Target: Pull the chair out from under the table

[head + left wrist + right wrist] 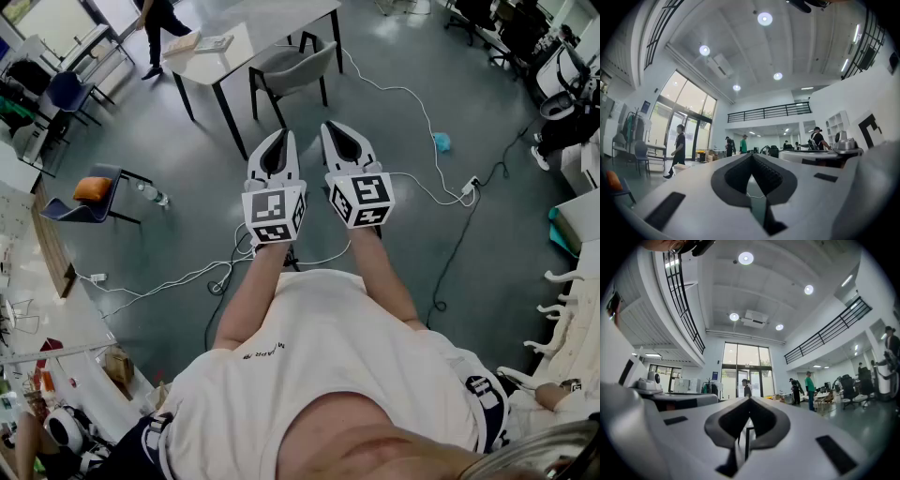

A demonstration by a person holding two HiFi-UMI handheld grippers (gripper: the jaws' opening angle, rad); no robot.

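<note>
Some of the chair hides beneath the table.

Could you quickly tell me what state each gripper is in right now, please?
Left gripper: closed, jaws together, holding nothing.
Right gripper: closed, jaws together, holding nothing.

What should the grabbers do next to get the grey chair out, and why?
Probably step closer to the grey chair, which sits tucked under the white table: the left gripper and right gripper, both shut and empty, hang well short of it.
</note>
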